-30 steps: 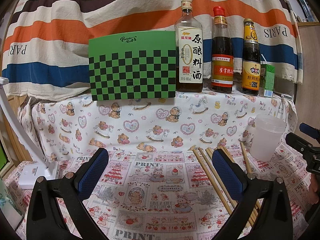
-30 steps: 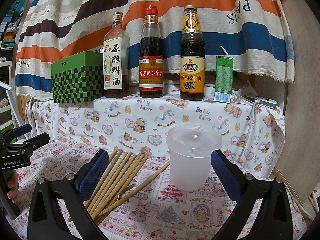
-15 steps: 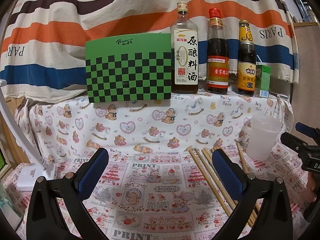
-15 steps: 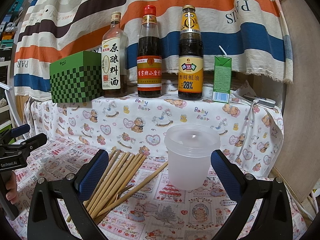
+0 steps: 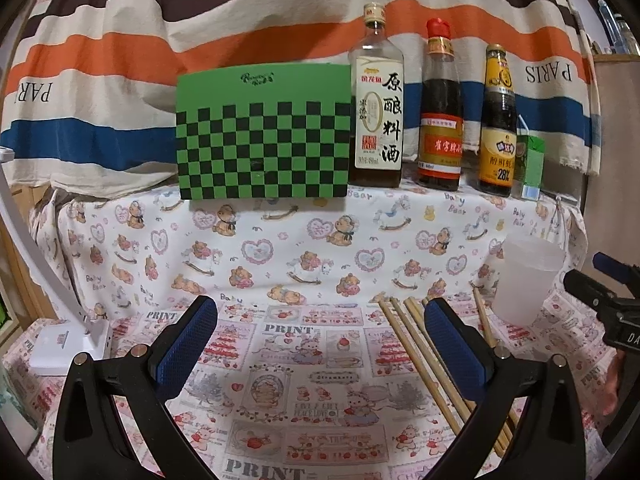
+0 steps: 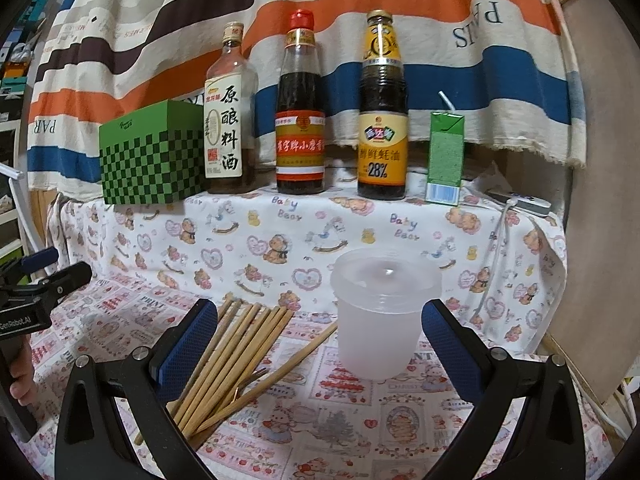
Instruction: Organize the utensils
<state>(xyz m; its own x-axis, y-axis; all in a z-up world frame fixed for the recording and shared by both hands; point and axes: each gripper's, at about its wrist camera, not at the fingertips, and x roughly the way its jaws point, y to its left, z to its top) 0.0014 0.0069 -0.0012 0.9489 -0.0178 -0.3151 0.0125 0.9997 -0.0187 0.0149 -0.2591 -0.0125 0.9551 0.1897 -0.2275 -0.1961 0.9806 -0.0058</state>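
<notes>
Several bamboo chopsticks [image 6: 240,344] lie in a loose bundle on the printed tablecloth, one stray stick angled toward a translucent plastic cup [image 6: 384,312] standing upright to their right. My right gripper [image 6: 319,310] is open above the cloth, its left pad over the bundle and its right pad beside the cup. My left gripper [image 5: 319,312] is open too, holding nothing, with the chopsticks [image 5: 416,344] under its right finger and the cup [image 5: 524,284] farther right. Each gripper shows at the edge of the other's view.
On a raised shelf behind stand a green checkered box [image 5: 262,132], three sauce bottles [image 6: 300,120] and a green drink carton [image 6: 446,160]. A white lamp base [image 5: 68,344] sits at far left. A cable and a wooden board [image 6: 592,200] are at far right.
The left wrist view has drifted back slightly, so the shelf items look a little smaller. The right gripper has barely moved. Both stay open; chopsticks and cup are unmoved.
</notes>
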